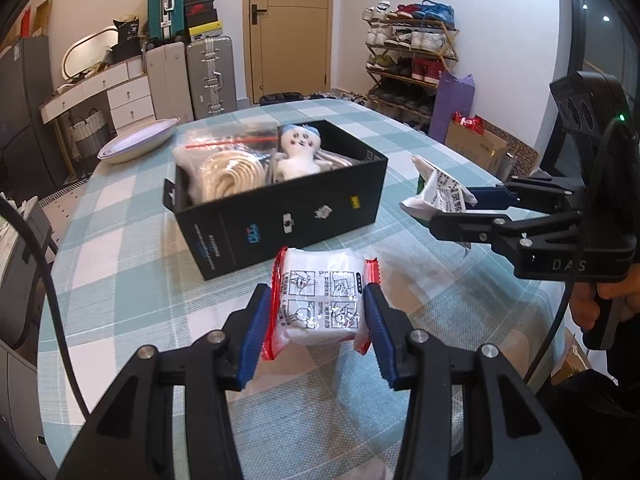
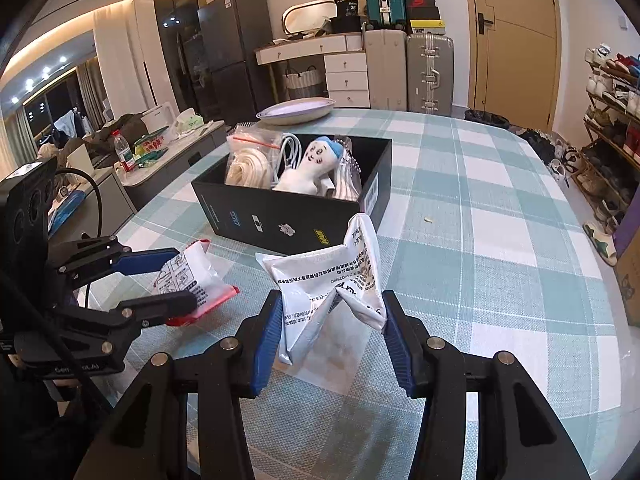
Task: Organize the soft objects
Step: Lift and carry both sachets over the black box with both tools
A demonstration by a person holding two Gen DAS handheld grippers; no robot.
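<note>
Counter (image 2: 500,208) is lying open w/ bare checked cloth toward 3 o'clock in right wrist view. Black box (image 1: 304,216) is sitting at 12, holding rope bag (image 1: 224,168), doll (image 1: 298,152), cables. Left gripper (image 1: 318,332) fingers are clamping red-edged packet (image 1: 320,300); right gripper (image 2: 332,332) fingers are clamping crumpled white pouch (image 2: 340,276), both near box front.

Each scene is viewed from a fisheye camera just behind a gripper, angled down across the table (image 1: 120,248). Both views face the black box (image 1: 288,220) nearby, shared, with each gripper seen in the other's view.
</note>
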